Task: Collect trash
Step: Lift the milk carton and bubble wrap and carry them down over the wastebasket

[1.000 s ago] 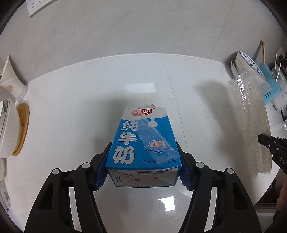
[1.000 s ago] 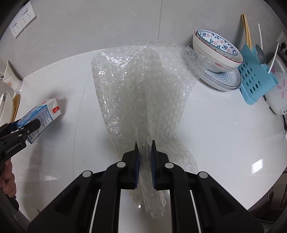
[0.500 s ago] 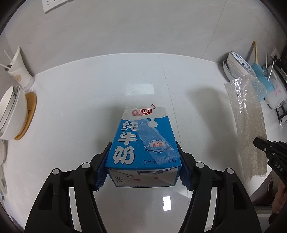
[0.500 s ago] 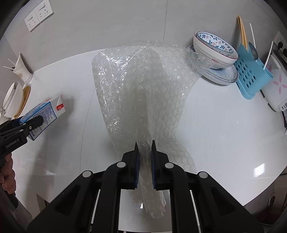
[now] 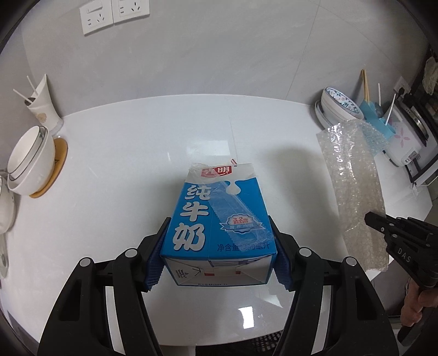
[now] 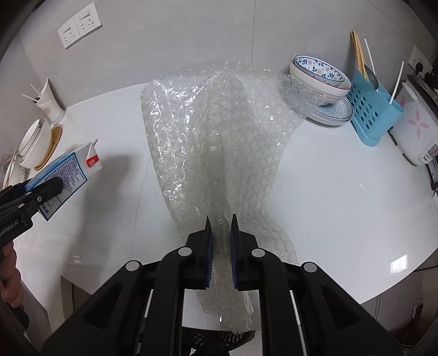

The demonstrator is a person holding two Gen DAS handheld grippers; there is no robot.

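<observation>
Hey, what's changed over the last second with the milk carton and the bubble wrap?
Both grippers have pulled back and up from the table, so more of the wall and the sockets now shows. Nothing was taken or let go: the left gripper still clamps the milk carton, and the right gripper still pinches the hanging bubble wrap. The bowls stayed put.

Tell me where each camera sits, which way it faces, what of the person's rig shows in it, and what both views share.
Left wrist: on the left gripper, looking down along its fingers at the milk carton it grips; the right gripper shows at right.
Right wrist: on the right gripper, looking down at the bubble wrap it pinches; the left gripper and a hand show at left.
Shared: carton, wrap, white table.
</observation>
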